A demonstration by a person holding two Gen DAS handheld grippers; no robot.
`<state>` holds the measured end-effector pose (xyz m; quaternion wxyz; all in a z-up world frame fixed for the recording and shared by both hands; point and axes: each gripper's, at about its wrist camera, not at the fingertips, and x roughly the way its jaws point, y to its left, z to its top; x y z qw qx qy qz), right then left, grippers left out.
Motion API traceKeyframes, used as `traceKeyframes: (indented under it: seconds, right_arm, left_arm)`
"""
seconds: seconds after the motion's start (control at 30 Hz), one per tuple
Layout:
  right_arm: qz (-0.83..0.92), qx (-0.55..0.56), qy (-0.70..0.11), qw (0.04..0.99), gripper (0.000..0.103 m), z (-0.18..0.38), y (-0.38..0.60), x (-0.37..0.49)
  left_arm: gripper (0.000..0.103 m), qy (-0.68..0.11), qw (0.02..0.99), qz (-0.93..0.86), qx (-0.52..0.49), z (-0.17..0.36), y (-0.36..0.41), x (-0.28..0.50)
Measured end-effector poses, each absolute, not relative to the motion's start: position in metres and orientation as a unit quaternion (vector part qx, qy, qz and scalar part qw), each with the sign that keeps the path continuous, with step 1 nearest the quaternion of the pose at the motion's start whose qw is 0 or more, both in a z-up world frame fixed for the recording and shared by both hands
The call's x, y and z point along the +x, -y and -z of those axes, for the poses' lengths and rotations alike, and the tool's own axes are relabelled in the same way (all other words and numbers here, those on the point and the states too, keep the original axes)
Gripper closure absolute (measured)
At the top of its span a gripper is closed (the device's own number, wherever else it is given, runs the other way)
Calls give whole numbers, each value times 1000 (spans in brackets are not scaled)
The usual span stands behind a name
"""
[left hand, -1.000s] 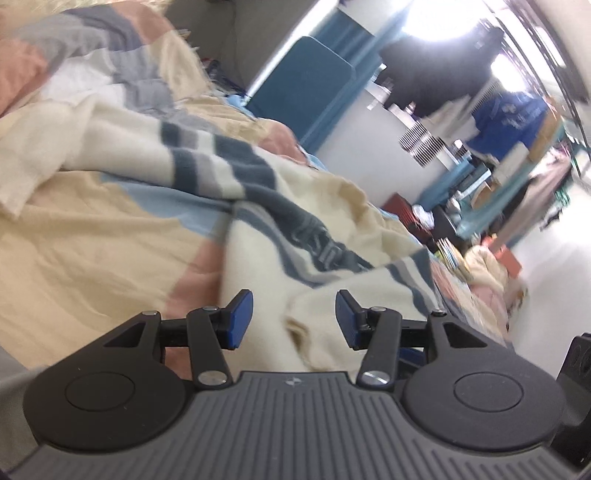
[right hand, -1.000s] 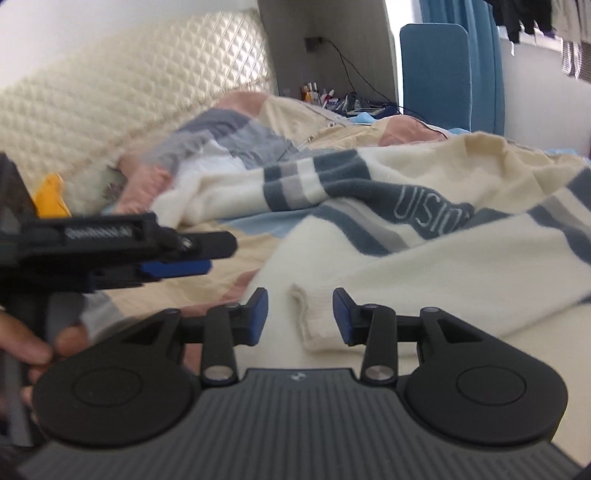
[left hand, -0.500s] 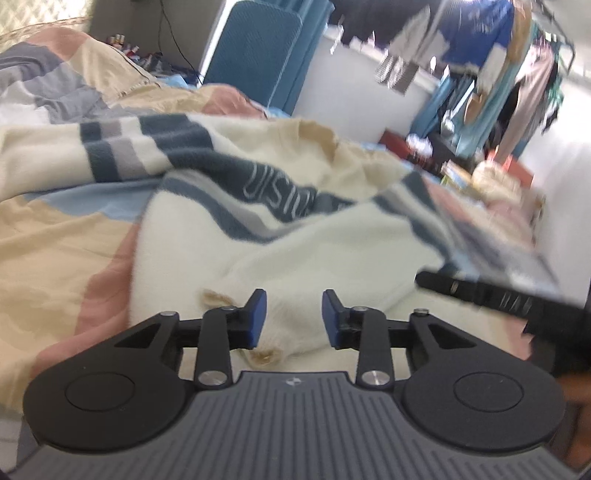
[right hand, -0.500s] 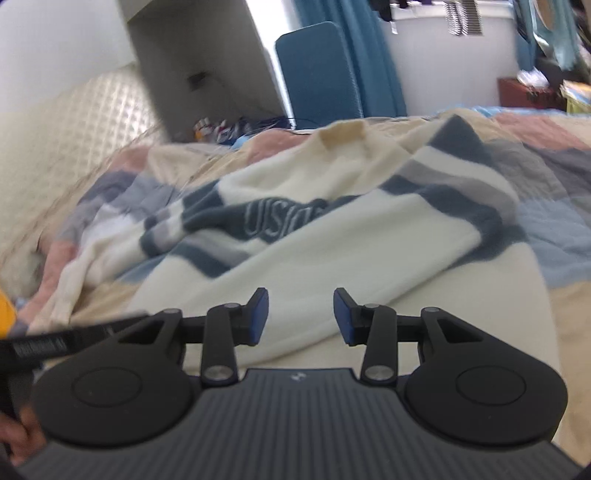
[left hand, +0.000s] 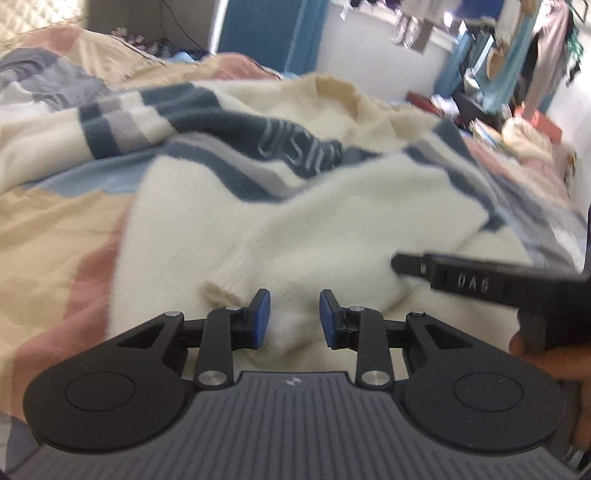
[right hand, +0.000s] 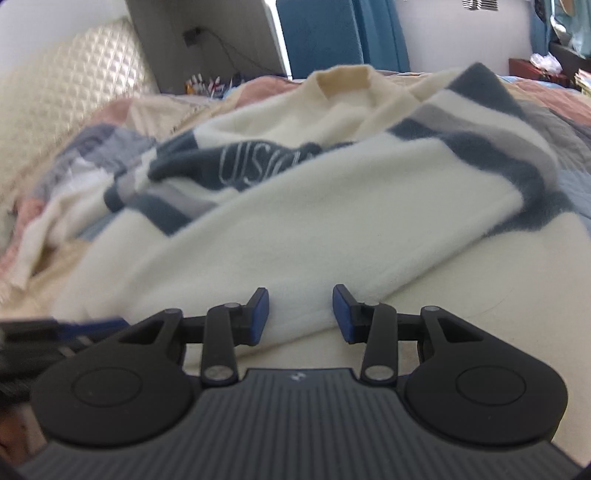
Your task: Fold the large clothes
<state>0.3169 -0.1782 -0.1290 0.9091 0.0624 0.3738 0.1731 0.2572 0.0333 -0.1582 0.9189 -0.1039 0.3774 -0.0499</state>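
A cream sweater (left hand: 332, 221) with navy and grey stripes and pale lettering lies crumpled across the bed, and it also fills the right wrist view (right hand: 295, 221). One ribbed cuff (left hand: 221, 288) sticks out just up and left of my left gripper (left hand: 293, 319). That gripper is low over the near cream part, jaws partly apart, with fabric lying between the blue pads but not pinched. My right gripper (right hand: 301, 314) hovers open over the sweater's near edge. In the left wrist view a black finger (left hand: 461, 282) of the right gripper and the hand (left hand: 535, 354) holding it come in from the right.
The patchwork bedspread (left hand: 55, 221) in peach, pink and blue lies under the sweater. A quilted headboard (right hand: 74, 92) stands at the left, and a blue panel (right hand: 325, 33) stands behind the bed. Hanging clothes (left hand: 535, 55) and clutter fill the far right.
Both grippers have dropped closer to the sweater's near edge. The left jaws have narrowed and its view has rolled level. The right gripper's finger has come into the left wrist view.
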Motion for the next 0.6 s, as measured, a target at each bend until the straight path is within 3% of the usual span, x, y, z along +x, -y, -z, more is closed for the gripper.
traceKeyframes:
  seconds: [0.17,0.23,0.3,0.43,0.6]
  right_arm:
    - [-174,89,-381,904,62,123,188,311]
    - [-171,104,-386,901,63,123,194,309]
    - [-169,114,-391,898,63,125,196,308]
    - [-168,118,-395,895,63,127,196,307]
    - [-168,115,-395,896,61,126,194,306]
  left_arm:
    - [66,-353,923,5,-153,132,-62,244]
    - [48,-340,925,-35,-164,121,-82,242]
    - [41,-337,923,-82,-170,111,-105,247]
    - [40,-345,913,-158,-153,97,-162,273]
    - [40,-323,912,-247,-59,94,-217,301]
